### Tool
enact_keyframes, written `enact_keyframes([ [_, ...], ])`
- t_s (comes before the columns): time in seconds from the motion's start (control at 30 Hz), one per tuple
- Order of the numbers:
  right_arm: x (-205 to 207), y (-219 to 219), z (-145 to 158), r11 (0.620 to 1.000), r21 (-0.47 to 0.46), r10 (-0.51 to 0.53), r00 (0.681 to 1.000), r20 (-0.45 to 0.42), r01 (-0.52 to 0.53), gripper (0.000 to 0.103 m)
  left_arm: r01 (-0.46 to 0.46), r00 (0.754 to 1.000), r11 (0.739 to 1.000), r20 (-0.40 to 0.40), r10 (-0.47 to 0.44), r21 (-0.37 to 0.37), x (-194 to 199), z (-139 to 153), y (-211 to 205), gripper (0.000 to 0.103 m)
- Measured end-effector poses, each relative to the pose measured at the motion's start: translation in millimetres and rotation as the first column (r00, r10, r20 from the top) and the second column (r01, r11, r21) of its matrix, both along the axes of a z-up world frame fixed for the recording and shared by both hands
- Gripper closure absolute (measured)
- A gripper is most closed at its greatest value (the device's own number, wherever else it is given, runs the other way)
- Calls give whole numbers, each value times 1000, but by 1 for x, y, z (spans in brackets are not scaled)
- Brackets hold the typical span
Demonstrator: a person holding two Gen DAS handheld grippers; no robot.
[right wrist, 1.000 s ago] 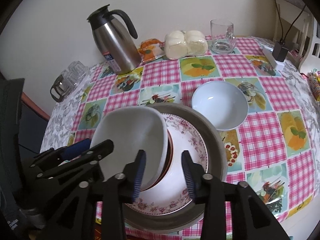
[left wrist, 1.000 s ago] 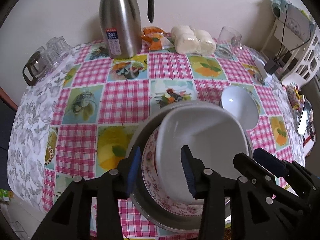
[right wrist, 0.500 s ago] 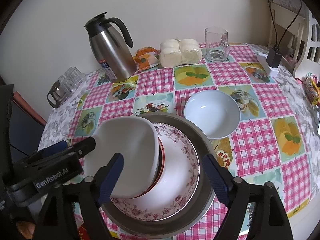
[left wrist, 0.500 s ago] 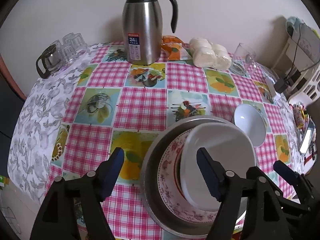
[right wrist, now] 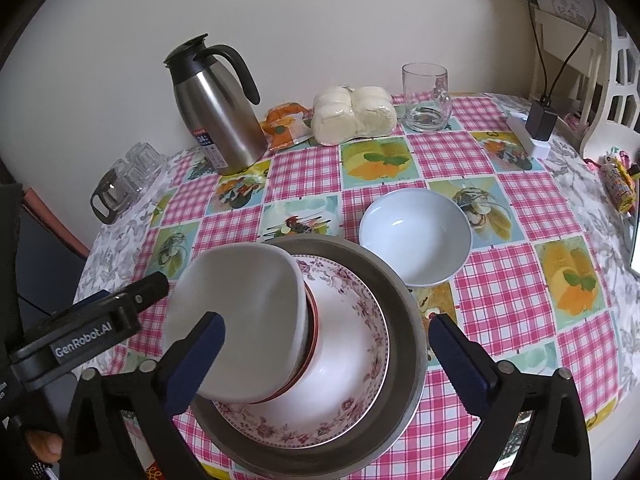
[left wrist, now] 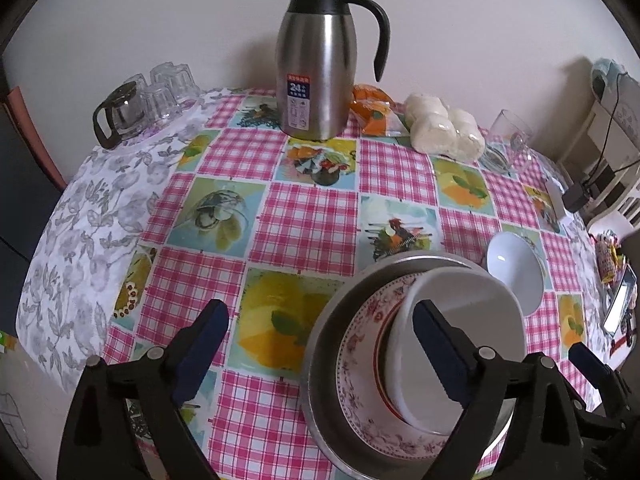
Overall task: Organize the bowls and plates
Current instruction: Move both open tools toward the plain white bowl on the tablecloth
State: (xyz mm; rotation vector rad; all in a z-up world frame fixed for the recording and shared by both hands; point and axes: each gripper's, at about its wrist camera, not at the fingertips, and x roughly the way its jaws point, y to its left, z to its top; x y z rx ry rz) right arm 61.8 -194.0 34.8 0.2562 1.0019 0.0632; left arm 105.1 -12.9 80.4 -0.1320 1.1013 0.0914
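Note:
A metal pan point(right wrist: 404, 320) point(left wrist: 320, 352) near the table's front edge holds a floral-rimmed plate point(right wrist: 360, 344) point(left wrist: 356, 344). A white square bowl point(right wrist: 240, 316) point(left wrist: 468, 320) sits tilted on a red-rimmed dish in the stack. A pale blue bowl point(right wrist: 416, 236) point(left wrist: 516, 264) stands alone on the cloth just behind the pan. My left gripper point(left wrist: 316, 344) is open and empty, above the pan's left edge. My right gripper point(right wrist: 326, 352) is open and empty, above the stack.
A steel thermos jug point(left wrist: 320, 64) point(right wrist: 218, 108), an orange packet point(right wrist: 286, 124), wrapped white buns point(right wrist: 352, 114) and a glass mug point(right wrist: 426, 96) stand along the back. Glasses and a small glass pot point(left wrist: 120, 114) sit at the back left. A charger point(right wrist: 540, 120) lies at the right.
Both grippers opened wide and drew back from the stack. The white square bowl, held a second ago by both, now rests tilted in the stack.

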Motion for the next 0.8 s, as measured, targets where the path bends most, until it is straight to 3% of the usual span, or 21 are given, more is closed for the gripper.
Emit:
enact_keyframes([
  [0.2, 0, -3, 1, 1000, 3, -15, 1000, 6, 15, 0, -14, 1000, 999, 5, 14, 29, 1, 0, 2, 5],
  [0.57, -2, -22, 7, 999, 11, -44, 999, 23, 44, 0, -68, 994, 998, 89, 68, -3, -3, 16, 5, 5],
  [0.8, -6, -58, 5, 992, 24, -124, 992, 22, 123, 0, -5, 989, 1000, 148, 9, -28, -4, 30, -25, 5],
])
